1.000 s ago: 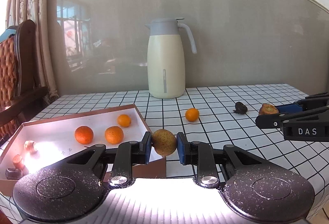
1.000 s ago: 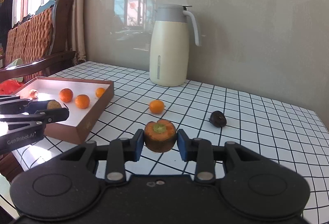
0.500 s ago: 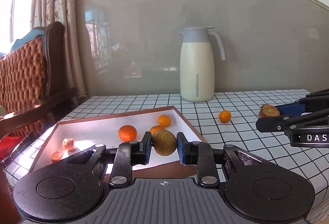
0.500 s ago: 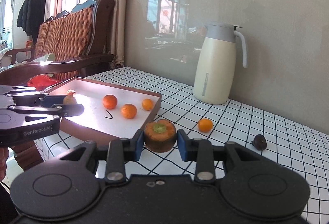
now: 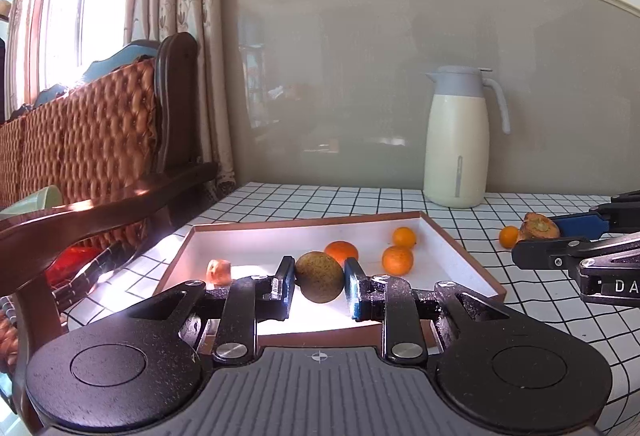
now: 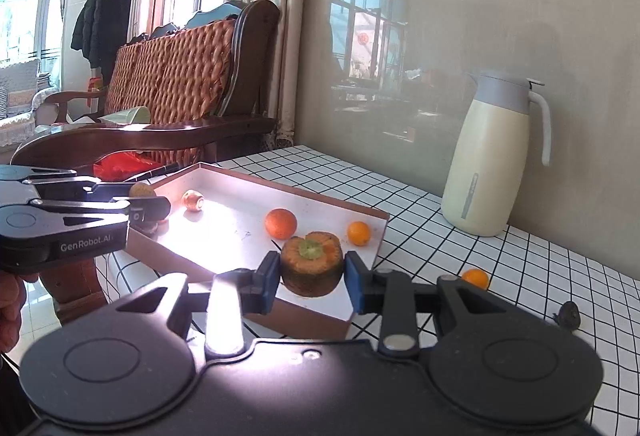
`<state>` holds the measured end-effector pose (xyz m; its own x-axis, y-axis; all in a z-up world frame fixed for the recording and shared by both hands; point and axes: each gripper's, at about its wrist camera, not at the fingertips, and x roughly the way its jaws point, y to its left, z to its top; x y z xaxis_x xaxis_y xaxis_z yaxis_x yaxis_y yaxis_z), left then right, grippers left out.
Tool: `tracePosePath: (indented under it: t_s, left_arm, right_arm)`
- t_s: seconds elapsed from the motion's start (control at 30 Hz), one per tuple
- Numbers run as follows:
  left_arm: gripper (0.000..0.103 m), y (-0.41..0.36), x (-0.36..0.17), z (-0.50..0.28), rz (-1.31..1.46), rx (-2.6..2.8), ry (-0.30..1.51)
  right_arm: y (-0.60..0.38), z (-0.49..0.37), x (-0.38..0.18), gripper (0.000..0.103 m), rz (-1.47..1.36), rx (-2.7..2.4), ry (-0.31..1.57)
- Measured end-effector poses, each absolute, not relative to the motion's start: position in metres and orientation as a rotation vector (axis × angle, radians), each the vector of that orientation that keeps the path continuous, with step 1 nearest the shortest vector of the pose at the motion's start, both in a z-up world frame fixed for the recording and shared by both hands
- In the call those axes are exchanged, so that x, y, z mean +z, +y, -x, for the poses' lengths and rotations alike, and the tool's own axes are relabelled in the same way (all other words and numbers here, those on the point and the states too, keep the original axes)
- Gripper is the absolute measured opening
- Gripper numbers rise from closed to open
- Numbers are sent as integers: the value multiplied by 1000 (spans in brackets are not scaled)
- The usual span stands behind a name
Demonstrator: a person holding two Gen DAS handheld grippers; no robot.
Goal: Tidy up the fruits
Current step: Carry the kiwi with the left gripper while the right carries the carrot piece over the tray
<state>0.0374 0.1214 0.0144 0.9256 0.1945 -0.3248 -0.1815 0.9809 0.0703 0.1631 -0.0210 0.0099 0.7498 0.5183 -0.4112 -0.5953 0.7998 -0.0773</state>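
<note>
My left gripper (image 5: 319, 280) is shut on a round brown-green fruit (image 5: 319, 276) and holds it over the near part of the brown tray (image 5: 472, 256). The tray holds three oranges (image 5: 397, 260) and a small reddish fruit (image 5: 219, 271). My right gripper (image 6: 312, 274) is shut on a brown fruit with an orange top (image 6: 312, 263), above the tray's near right corner (image 6: 376, 236). The right gripper also shows in the left wrist view (image 5: 540, 232), and the left gripper in the right wrist view (image 6: 150, 201). A small orange (image 6: 475, 278) and a dark fruit (image 6: 570, 314) lie on the checked tablecloth.
A cream thermos jug (image 5: 458, 139) stands at the back of the table by the wall. A wooden chair with a woven back (image 5: 100, 139) stands left of the table, close to the tray. A red item (image 6: 120, 161) lies on the chair seat.
Both grippers have moved left with their fruits. The left one now hangs over the tray, and the right one has come up to the tray's near right corner.
</note>
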Motion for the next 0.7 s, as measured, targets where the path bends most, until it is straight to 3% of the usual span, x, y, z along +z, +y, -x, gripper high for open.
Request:
tracePosePath:
  t_s: [0.7]
  left_arm:
    - [26, 175, 13, -69, -4, 279, 345]
  right_arm:
    - [34, -204, 12, 26, 184, 604, 368]
